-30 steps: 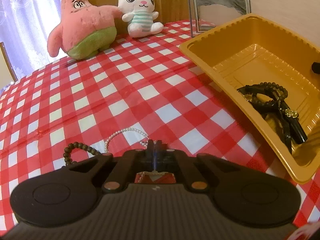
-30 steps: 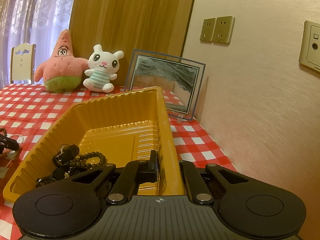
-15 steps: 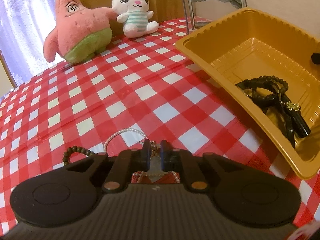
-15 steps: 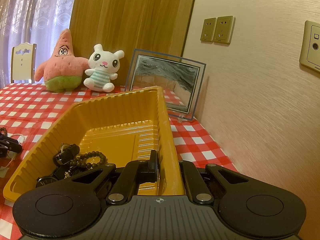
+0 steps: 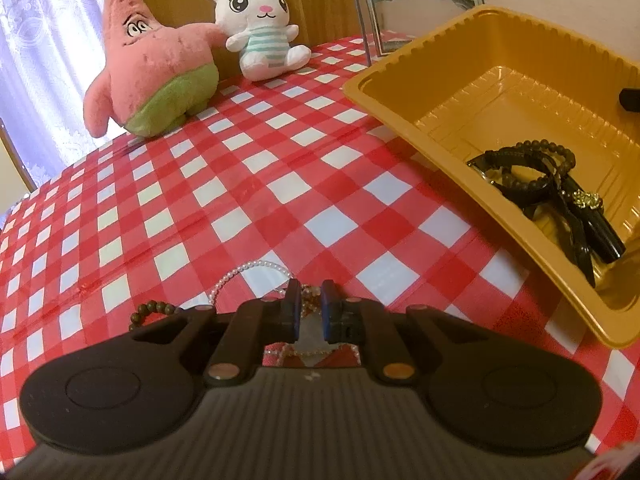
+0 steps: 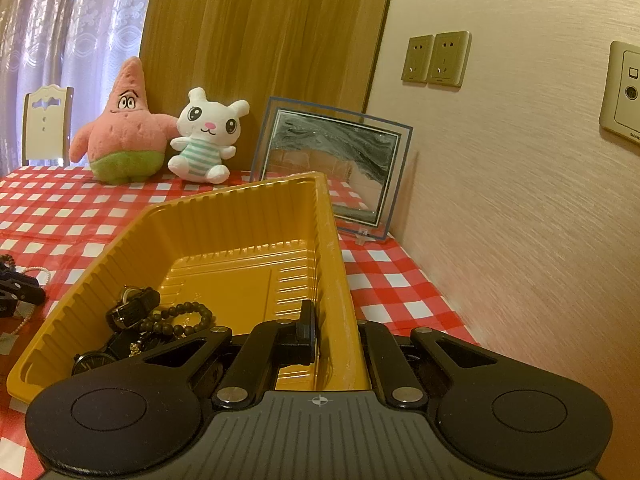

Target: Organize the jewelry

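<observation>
Left hand-held gripper (image 5: 311,304) low over the checked surface (image 5: 248,184), jaws slightly apart, straddling the pearl necklace (image 5: 256,270); no clear pinch. Right hand-held gripper (image 6: 320,340) pressed onto the yellow tray (image 6: 224,216) wall. Dark bracelets (image 6: 176,320) lie inside the tray.

checkered tablecloth (image 5: 248,184) lies open up to the yellow tray (image 5: 404,120) wall.

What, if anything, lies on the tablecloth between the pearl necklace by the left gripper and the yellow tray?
Nothing visible does. Only bare checkered tablecloth separates the pearl necklace at the left gripper from the yellow tray. The tray's raised side wall faces it, so the necklace must go over the rim.
</observation>
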Demonstrator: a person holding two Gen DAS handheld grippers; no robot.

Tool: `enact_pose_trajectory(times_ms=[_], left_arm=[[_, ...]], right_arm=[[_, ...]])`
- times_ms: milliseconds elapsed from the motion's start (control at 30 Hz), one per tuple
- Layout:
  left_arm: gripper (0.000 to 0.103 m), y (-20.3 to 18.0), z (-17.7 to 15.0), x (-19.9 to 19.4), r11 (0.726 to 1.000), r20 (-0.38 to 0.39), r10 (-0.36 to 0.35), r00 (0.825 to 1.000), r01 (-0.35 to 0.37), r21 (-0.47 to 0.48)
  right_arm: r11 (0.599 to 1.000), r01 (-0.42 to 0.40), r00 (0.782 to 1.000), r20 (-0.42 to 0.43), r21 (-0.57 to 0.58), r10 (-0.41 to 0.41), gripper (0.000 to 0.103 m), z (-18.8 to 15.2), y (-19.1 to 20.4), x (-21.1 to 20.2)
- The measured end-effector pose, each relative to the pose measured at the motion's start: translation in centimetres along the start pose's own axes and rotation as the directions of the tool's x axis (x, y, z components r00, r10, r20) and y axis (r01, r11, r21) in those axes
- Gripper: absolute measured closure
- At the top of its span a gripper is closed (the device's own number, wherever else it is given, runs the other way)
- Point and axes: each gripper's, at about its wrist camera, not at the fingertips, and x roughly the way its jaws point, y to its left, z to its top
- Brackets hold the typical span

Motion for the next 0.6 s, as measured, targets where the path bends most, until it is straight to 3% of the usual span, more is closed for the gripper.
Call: enact_pose_trajectory(times_ms=[600], left_arm=[[0.094, 0.09, 0.29, 0.48, 0.999, 0.001, -0.031, 1.0, 0.031, 0.042]], right_arm=[[1.0, -0.001, 1.0, -0.003, 0.001, 0.001, 0.098, -0.21, 0.19, -0.04]])
